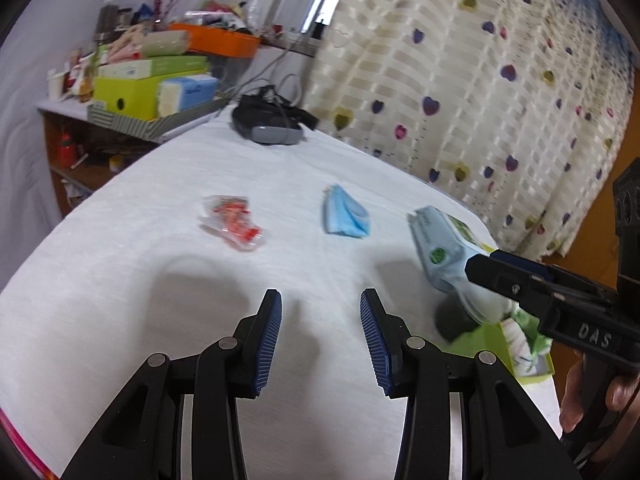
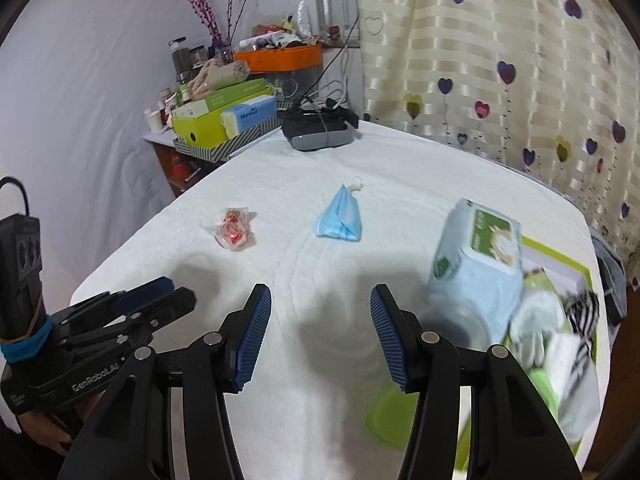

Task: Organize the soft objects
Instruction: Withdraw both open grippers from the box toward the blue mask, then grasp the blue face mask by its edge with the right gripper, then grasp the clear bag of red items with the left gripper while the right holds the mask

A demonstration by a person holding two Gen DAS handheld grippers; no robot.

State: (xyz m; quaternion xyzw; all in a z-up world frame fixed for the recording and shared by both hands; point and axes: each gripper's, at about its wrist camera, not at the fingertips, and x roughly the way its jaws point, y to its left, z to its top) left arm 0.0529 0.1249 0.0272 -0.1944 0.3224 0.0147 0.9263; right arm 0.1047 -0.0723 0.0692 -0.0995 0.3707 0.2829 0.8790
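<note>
My left gripper (image 1: 320,300) is open over bare white cloth, with nothing between its blue pads. My right gripper (image 2: 320,292) is also open and holds nothing. Just right of it a pale blue pack of wipes (image 2: 476,248) stands tilted and blurred against the edge of a lime-green box (image 2: 560,256). In the left wrist view the right gripper (image 1: 486,262) shows side-on with its tips at the pack of wipes (image 1: 436,244). A folded blue face mask (image 1: 346,216) (image 2: 340,220) and a red packet in clear wrap (image 1: 232,220) (image 2: 232,232) lie further out on the table.
The green box (image 1: 540,372) at the table's right edge holds socks and striped cloths (image 2: 580,308). A round green lid (image 2: 386,420) lies beside it. A grey headset (image 2: 320,130) sits at the far end. A cluttered shelf (image 1: 132,92) stands at left and a heart-pattern curtain (image 1: 480,80) at right.
</note>
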